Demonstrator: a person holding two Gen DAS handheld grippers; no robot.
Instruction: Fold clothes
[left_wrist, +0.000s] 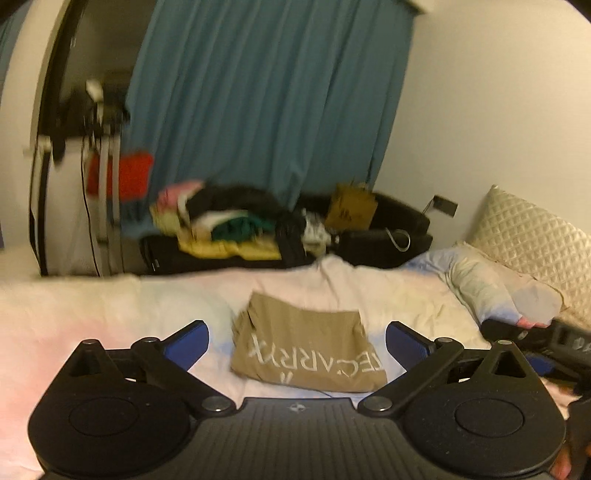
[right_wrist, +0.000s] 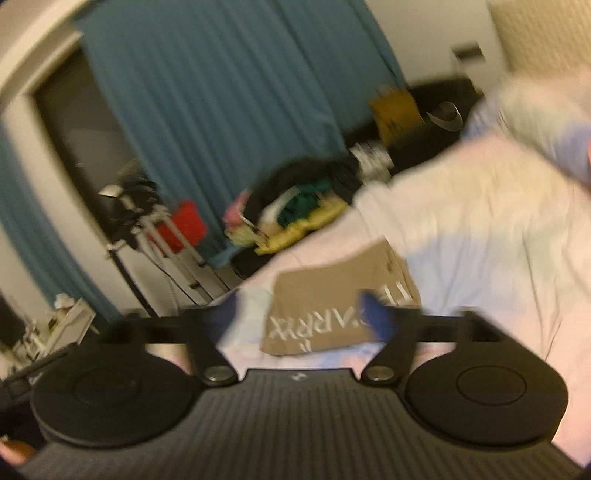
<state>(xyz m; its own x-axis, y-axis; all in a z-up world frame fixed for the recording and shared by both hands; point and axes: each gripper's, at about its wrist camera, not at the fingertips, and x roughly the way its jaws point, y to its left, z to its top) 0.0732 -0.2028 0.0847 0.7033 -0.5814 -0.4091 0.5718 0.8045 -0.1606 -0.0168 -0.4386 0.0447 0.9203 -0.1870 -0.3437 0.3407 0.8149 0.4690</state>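
At the bottom of the left wrist view, the left claw (left_wrist: 297, 341) is spread wide, holding nothing. The right claw (right_wrist: 301, 314), blurred, is also spread and empty. Just beyond both, mid-frame, the folded tan garment (left_wrist: 304, 350) lies flat on the bed (left_wrist: 110, 314). Farther back, a clothes pile (left_wrist: 229, 225) sits before the blue curtain (left_wrist: 266, 103).

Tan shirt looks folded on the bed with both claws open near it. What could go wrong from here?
1. The shirt lies on a rumpled sheet, so a claw might pinch the sheet along with it.
2. The left claw and right claw face the same shirt close together and could collide.
3. The right view is motion-blurred; a fast approach might undo the fold.
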